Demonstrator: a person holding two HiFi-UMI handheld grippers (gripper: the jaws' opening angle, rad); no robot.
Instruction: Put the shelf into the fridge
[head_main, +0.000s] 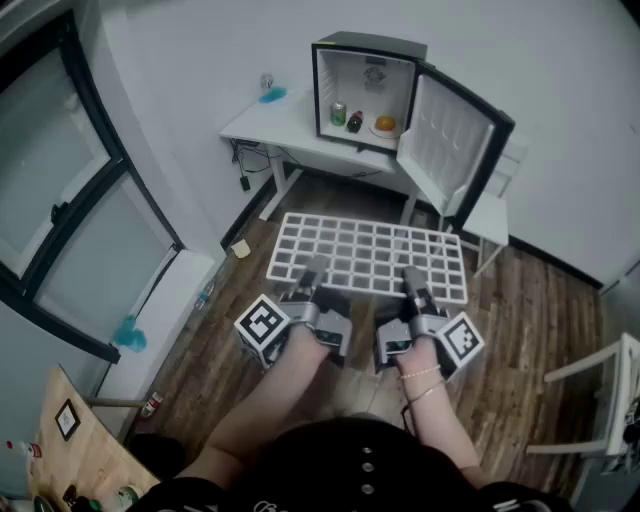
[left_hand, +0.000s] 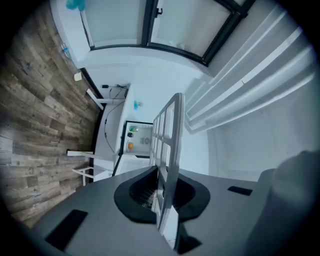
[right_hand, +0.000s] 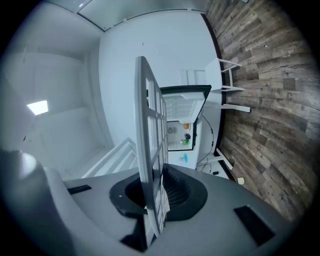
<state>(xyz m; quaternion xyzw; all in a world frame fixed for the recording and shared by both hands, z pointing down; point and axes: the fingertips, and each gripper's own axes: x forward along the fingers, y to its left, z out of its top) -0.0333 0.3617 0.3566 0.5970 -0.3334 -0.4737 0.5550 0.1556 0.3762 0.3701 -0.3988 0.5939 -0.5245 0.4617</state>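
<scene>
A white wire grid shelf (head_main: 366, 255) is held level in the air in front of me, over the wooden floor. My left gripper (head_main: 305, 283) is shut on its near edge at the left, my right gripper (head_main: 415, 288) is shut on the near edge at the right. In the left gripper view the shelf (left_hand: 167, 150) runs edge-on between the jaws, and so does the shelf (right_hand: 150, 165) in the right gripper view. The small black fridge (head_main: 362, 88) stands on a white table (head_main: 275, 122), its door (head_main: 450, 140) swung open to the right. Inside are a green can, a dark bottle and an orange item.
A white chair (head_main: 490, 215) stands just right of the fridge door. Another white chair (head_main: 608, 400) is at the far right. Dark-framed windows (head_main: 70, 230) line the left wall. A wooden table corner (head_main: 70, 450) with small items sits at the lower left.
</scene>
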